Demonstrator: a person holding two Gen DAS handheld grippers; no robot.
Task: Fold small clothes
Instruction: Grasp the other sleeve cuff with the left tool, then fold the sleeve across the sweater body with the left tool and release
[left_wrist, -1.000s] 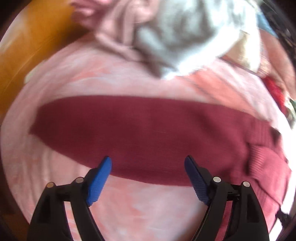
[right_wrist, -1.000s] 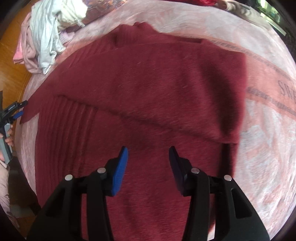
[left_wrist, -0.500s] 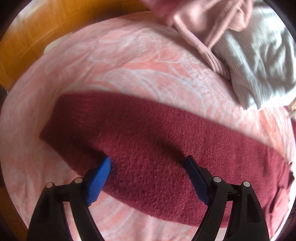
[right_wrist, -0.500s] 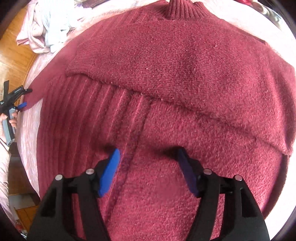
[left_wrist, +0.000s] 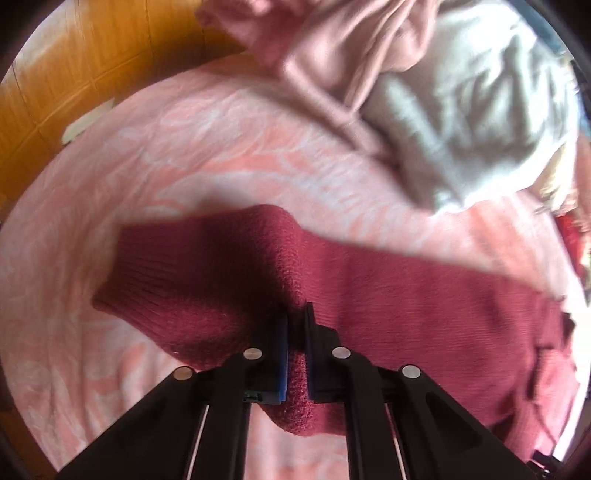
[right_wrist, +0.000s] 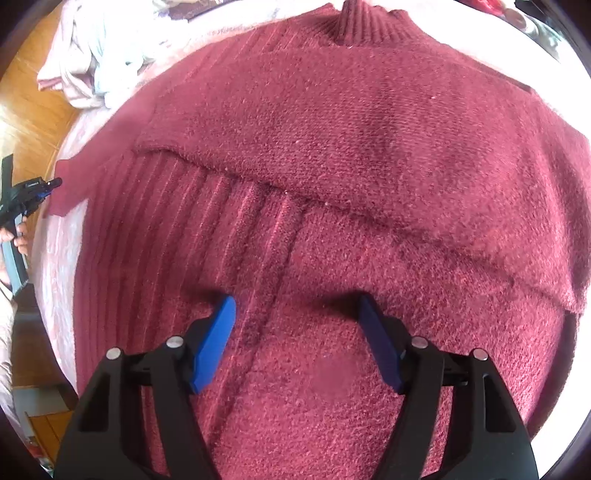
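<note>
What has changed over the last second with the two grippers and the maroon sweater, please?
The left gripper slid along the sweater sleeve toward its cuff and shut on a fold of it. The right gripper came down closer to the sweater body; its jaws spread wider and are now closing slightly, gripping nothing. The sweater stays flat on the pink bedspread, and the clothes pile is untouched.

Place: home bedroom.
Bed: pink patterned bedspread (left_wrist: 229, 155).
Floor: orange wood boards (left_wrist: 92, 62).
Laundry: heap of unfolded clothes (left_wrist: 424, 85).
</note>
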